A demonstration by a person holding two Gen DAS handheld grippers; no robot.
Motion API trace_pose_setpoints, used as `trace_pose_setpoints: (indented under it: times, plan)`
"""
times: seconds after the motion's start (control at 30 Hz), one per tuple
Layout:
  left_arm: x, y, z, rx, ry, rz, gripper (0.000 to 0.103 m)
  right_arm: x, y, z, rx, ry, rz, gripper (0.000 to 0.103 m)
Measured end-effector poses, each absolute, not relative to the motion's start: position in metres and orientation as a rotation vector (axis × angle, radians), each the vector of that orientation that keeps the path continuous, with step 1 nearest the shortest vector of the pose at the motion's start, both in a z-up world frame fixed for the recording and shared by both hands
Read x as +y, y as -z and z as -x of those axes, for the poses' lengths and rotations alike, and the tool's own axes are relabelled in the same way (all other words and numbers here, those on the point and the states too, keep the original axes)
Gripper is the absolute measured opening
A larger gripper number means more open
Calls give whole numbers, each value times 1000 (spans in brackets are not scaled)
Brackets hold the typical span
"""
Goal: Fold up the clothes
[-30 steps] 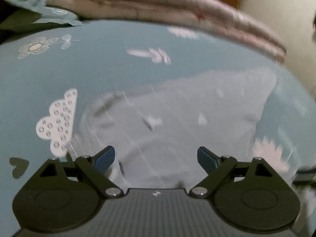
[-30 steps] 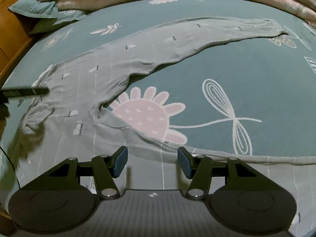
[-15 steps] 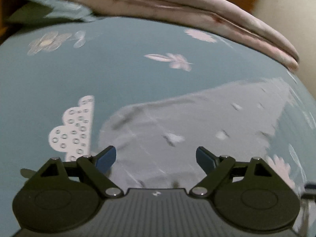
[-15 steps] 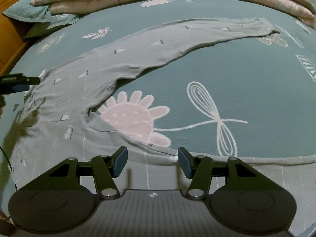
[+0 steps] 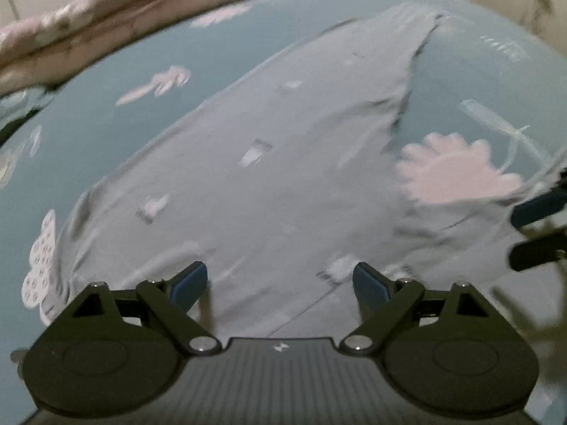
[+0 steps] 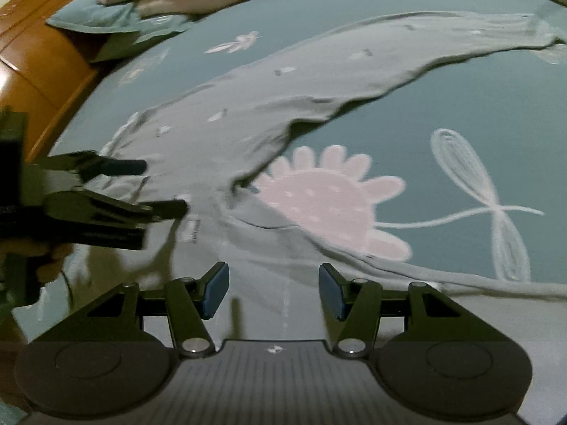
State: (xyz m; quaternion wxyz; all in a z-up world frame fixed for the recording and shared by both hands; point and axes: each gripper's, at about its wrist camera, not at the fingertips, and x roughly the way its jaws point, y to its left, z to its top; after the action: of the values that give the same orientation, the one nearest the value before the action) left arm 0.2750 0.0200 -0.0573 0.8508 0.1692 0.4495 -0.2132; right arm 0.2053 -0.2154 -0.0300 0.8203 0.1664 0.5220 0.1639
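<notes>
Right wrist view: grey trousers [image 6: 248,124] sprawl across my teal bedsheet [image 6: 460,106], filling frame centre. My right gripper [image 6: 273,290] hovers above them, jaws wide, empty; left gripper [image 6: 156,187] at left edge, also wide.

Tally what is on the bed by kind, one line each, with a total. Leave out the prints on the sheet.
Grey garments spread flat: 1, the grey garment
Pink quilts piled along the far edge: 1, the pink quilt
Teal pillows: 1, the teal pillow
Grippers over the garment: 2, the left gripper and the right gripper
Total: 5
</notes>
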Motion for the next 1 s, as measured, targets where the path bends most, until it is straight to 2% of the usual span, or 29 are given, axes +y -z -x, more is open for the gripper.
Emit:
trace_pose_setpoints:
  times: [0.27, 0.5, 0.77, 1.0]
  plan:
    - [13, 39, -285, 908, 522, -267, 90, -230, 25, -210, 1094, -247, -372, 62]
    - [-24, 53, -294, 946, 570, -340, 90, -234, 22, -192, 1110, -207, -368, 62]
    - [-37, 30, -327, 819, 548, -354, 90, -244, 18, -185, 1099, -186, -378, 63]
    - [-59, 49, -359, 886, 565, -369, 90, -248, 18, -184, 1093, -174, -374, 63]
